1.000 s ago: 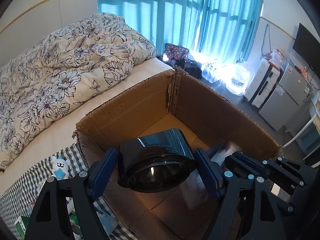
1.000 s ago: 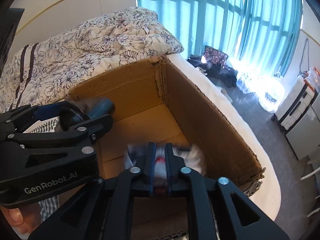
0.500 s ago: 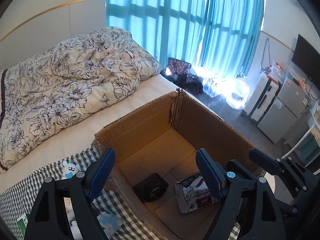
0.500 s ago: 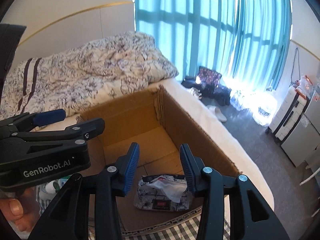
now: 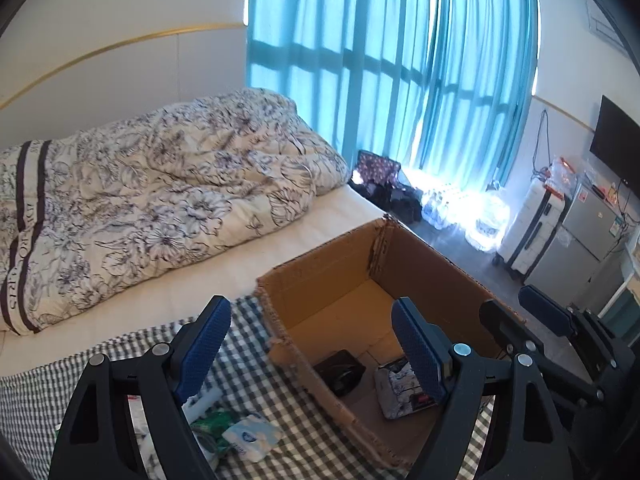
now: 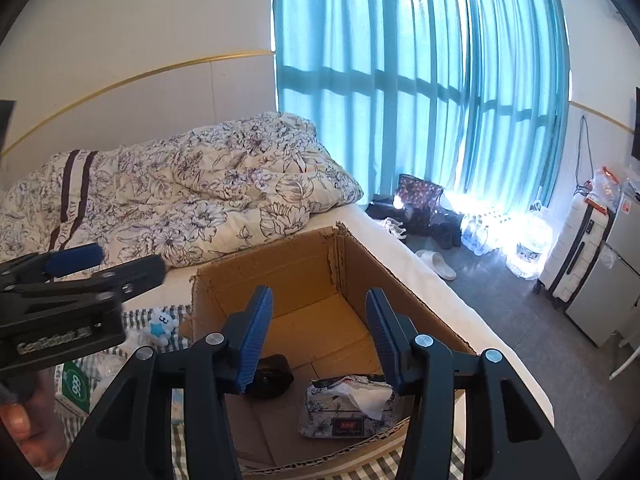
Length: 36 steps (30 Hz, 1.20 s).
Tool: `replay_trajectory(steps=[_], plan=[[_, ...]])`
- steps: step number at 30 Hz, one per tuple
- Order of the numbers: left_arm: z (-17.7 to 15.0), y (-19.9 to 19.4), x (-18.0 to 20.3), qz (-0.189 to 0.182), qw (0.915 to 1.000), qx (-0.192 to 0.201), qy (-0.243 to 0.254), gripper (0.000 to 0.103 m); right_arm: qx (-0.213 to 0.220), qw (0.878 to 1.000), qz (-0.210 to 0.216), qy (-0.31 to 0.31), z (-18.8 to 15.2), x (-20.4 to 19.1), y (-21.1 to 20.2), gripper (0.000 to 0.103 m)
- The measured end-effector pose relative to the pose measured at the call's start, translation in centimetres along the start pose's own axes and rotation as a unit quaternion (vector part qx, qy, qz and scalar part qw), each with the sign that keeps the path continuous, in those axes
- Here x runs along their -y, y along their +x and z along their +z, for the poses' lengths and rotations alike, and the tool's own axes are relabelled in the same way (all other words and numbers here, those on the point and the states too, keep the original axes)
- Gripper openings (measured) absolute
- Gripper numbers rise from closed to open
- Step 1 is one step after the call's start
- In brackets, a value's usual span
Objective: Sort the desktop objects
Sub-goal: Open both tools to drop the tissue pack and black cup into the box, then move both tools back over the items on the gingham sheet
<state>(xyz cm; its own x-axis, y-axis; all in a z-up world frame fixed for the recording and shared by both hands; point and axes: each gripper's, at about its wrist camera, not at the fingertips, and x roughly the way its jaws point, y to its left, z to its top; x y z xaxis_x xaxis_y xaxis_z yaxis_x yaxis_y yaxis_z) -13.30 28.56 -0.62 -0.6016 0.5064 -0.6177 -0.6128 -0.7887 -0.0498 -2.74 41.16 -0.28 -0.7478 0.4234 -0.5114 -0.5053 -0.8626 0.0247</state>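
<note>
An open cardboard box point(image 5: 320, 276) point(image 6: 280, 272) stands on the checked cloth point(image 5: 256, 384) on the bed. On its floor lie a black glossy object point(image 5: 340, 372) point(image 6: 272, 376) and a floral tissue pack point(image 5: 400, 396) point(image 6: 348, 408). My left gripper point(image 5: 310, 332) hangs open and empty above the box's near-left corner. My right gripper point(image 6: 320, 320) is open and empty over the box's near side, above both items. Each gripper shows in the other's view: the right gripper point(image 5: 508, 302), the left gripper point(image 6: 124, 260).
Loose items lie on the cloth left of the box: a blue-white tissue packet point(image 5: 252, 438), a green packet point(image 5: 212, 432), a white-blue plush toy point(image 6: 162, 322), a green-white carton point(image 6: 74, 388). A floral quilt point(image 5: 160, 200) fills the bed behind. A suitcase point(image 6: 576, 248) stands on the floor at right.
A second ago the left gripper held the black object and the right the tissue pack inside the box. Both opened, dropped them there, and have since risen and drawn back.
</note>
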Motion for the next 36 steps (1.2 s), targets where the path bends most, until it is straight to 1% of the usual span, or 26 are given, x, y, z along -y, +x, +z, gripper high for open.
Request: replay_trajectory(steps=[2, 6, 7, 9, 11, 12, 17, 19, 20, 21, 23, 26, 28, 30, 34, 35, 36], plan=[[-0.2, -0.9, -0.5, 0.002, 1.0, 0.009, -0.002, 0.089, 0.007, 1.0, 0.008, 0.01, 0.0, -0.2, -0.4, 0.049], [-0.9, -2.6, -1.8, 0.01, 0.9996, 0.024, -0.009, 0.091, 0.014, 1.0, 0.019, 0.012, 0.1, -1.0, -1.0, 0.059], [-1.0, -3.0, -2.2, 0.013, 0.9995, 0.028, -0.012, 0.091, 0.015, 1.0, 0.022, 0.011, 0.1, -1.2, -1.1, 0.059], [-1.4, -3.8, -3.1, 0.019, 0.9991, 0.034, -0.017, 0.093, 0.014, 0.999, 0.041, 0.016, 0.2, -1.5, -1.1, 0.062], [-1.6, -4.5, -4.2, 0.024, 0.9986, 0.04, -0.025, 0.093, 0.006, 0.997, 0.07, 0.032, 0.2, -1.7, -0.8, 0.066], [-1.6, -4.7, -4.7, 0.026, 0.9984, 0.042, -0.028, 0.093, 0.004, 0.996, 0.079, 0.039, 0.1, -1.9, -0.6, 0.066], [-1.9, -6.4, -7.6, 0.047, 0.9962, 0.053, -0.05, 0.094, 0.007, 0.996, 0.089, 0.01, -0.3, -4.2, -0.7, 0.066], [-2.1, -7.0, -8.6, 0.055, 0.9952, 0.057, -0.056, 0.098, 0.011, 0.995, 0.101, 0.007, -0.3, -5.2, -0.7, 0.068], [-2.3, -7.4, -9.2, 0.06, 0.9945, 0.061, -0.06, 0.103, 0.013, 0.994, 0.106, 0.005, -0.3, -5.7, -0.8, 0.072], [-2.4, -7.8, -9.7, 0.063, 0.9939, 0.065, -0.063, 0.103, 0.016, 0.994, 0.111, 0.002, -0.3, -6.3, -0.9, 0.078], [-2.7, -8.5, -10.6, 0.072, 0.9926, 0.071, -0.068, 0.103, 0.023, 0.993, 0.12, -0.004, -0.4, -7.5, -1.0, 0.08], [-3.1, -9.2, -11.8, 0.086, 0.9911, 0.072, -0.072, 0.103, 0.017, 0.99, 0.138, -0.025, -0.3, -9.4, -0.9, 0.08], [-3.3, -9.6, -12.5, 0.096, 0.9898, 0.073, -0.076, 0.103, 0.022, 0.987, 0.153, -0.031, -0.3, -10.5, -1.3, 0.083], [-3.5, -10.2, -13.3, 0.106, 0.9879, 0.076, -0.084, 0.103, 0.027, 0.984, 0.169, -0.041, -0.1, -11.6, -1.5, 0.094], [-4.0, -11.5, -15.2, 0.124, 0.9839, 0.082, -0.098, 0.103, 0.037, 0.981, 0.181, -0.058, -0.2, -13.4, -2.1, 0.098], [-4.1, -11.9, -15.7, 0.13, 0.9826, 0.084, -0.103, 0.103, 0.038, 0.98, 0.184, -0.061, -0.3, -13.7, -2.2, 0.101], [-4.2, -12.1, -16.1, 0.135, 0.9814, 0.085, -0.107, 0.103, 0.039, 0.979, 0.189, -0.064, -0.4, -14.2, -2.2, 0.103]])
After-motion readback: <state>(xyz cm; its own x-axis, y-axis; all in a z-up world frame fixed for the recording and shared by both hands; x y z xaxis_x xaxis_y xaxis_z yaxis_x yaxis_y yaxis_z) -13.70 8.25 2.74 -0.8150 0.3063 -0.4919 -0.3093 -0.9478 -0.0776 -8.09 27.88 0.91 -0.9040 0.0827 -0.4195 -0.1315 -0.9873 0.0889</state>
